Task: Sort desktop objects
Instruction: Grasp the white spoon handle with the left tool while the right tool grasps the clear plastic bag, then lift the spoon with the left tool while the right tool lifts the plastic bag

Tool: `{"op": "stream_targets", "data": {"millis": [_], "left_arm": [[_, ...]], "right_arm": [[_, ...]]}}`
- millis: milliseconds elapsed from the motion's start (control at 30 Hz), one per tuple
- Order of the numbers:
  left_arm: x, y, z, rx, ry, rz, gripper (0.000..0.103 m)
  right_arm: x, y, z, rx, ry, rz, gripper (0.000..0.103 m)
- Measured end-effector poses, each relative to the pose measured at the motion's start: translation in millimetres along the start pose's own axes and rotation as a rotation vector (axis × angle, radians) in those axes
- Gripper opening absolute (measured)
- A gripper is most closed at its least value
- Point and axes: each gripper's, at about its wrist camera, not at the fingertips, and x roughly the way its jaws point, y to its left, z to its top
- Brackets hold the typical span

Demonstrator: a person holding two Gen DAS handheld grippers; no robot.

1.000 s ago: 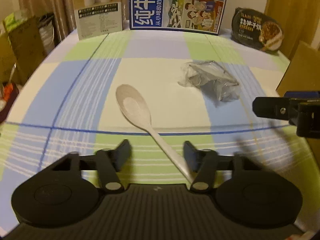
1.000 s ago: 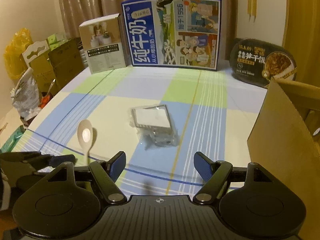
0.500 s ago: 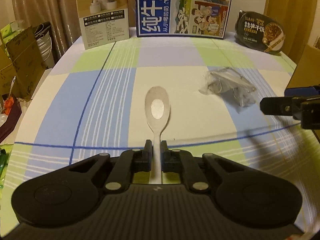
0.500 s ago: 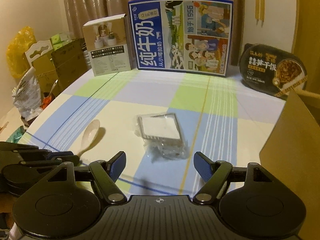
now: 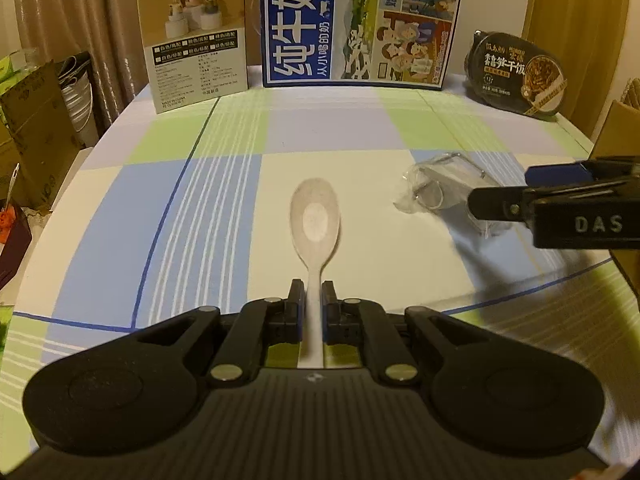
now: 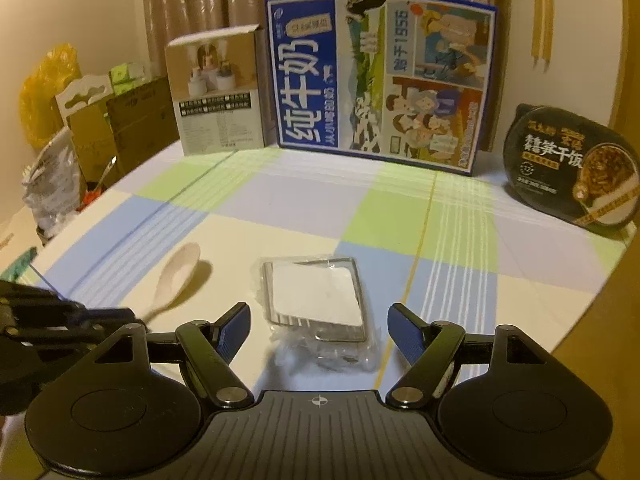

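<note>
A white spoon (image 5: 316, 224) points away from me, its handle clamped in my left gripper (image 5: 313, 300), which is shut on it just above the checked tablecloth. The spoon also shows in the right wrist view (image 6: 176, 276). A metal item wrapped in clear plastic (image 6: 320, 304) lies on the cloth between the open fingers of my right gripper (image 6: 318, 332). In the left wrist view the packet (image 5: 444, 192) is partly hidden behind the right gripper's fingers (image 5: 520, 200).
A blue milk carton (image 6: 380, 80), a small beige box (image 6: 218, 88) and a black instant-rice bowl (image 6: 572, 168) stand along the table's far edge. A cardboard box (image 5: 620, 128) is at the right edge. Cartons and bags sit beyond the left edge.
My left gripper closed on the spoon handle and the spoon turned to point straight ahead. My right gripper moved forward, so the wrapped packet lies between its open fingers.
</note>
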Motion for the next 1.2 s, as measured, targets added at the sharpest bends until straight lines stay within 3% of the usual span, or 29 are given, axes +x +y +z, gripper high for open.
{"op": "stream_targets", "data": {"millis": [300,367,533,867,1033,1200], "left_arm": [[7,0,5,0.006,-0.016,0.01,0.009],[7,-1,6,0.008,-0.013,0.014,0.008],[6,-7,3,0.04,-0.013,0.012,0.004],[-27,-28,-18,0.053,0.06,-0.07,0.003],[-65,-56,-52,0.128,0.097,-0.105,0.003],[-109,-78,-93,0.11,0.113,-0.13,0.003]], "right_arm": [[20,-5,-4,0.001,0.013,0.017,0.071],[21,-5,-3,-0.006,0.016,0.017,0.052],[14,-1,-6,-0.023,0.056,-0.005,0.042],[-57,11,-51,0.083,0.165,-0.04,0.037],[-108,26,-85,0.09,0.191,-0.053,0.036],[-153,35,-117,0.089,0.2,-0.036,0.037]]}}
